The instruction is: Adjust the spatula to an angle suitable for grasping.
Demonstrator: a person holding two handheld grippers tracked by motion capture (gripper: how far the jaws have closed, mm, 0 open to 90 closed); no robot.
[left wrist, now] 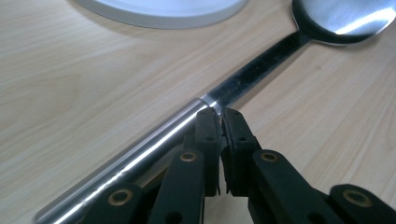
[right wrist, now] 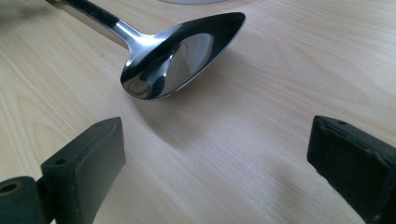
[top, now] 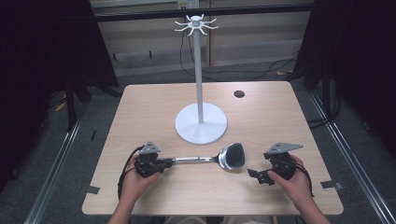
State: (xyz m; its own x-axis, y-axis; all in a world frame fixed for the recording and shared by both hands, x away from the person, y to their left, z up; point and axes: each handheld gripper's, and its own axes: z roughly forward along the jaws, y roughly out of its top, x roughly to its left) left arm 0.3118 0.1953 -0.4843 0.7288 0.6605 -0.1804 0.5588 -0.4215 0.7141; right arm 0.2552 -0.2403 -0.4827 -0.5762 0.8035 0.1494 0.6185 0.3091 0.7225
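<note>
High view: a light wooden table (top: 140, 112) carries a white stand (top: 201, 122) with a round base, a thin upright pole and a ring of hooks at the top. A large metal spoon (top: 219, 157) lies on the table just in front of the base, handle to the left, bowl to the right. The left gripper (top: 164, 163), held in the person's left hand (top: 135, 179), sits at the handle end of the spoon. The right gripper (top: 254, 175), held in the right hand (top: 292, 179), rests near the bowl without touching it. A small dark round hole (top: 239, 94) lies near the far right of the table.

Left gripper view: the two black jaws are drawn together, tips almost meeting, pressed against the side of the spoon (left wrist: 243, 77) handle. Whether the handle is pinched between them cannot be told; it appears to run alongside the jaws. The bowl lies at the upper right, the stand (left wrist: 163, 11) base at the top edge.

Right gripper view: the jaws stand wide apart, holding nothing. The spoon (right wrist: 180, 56) bowl lies on the table (right wrist: 280, 70) ahead of them, hollow side visible, tilted on its edge, clear of both jaws.
</note>
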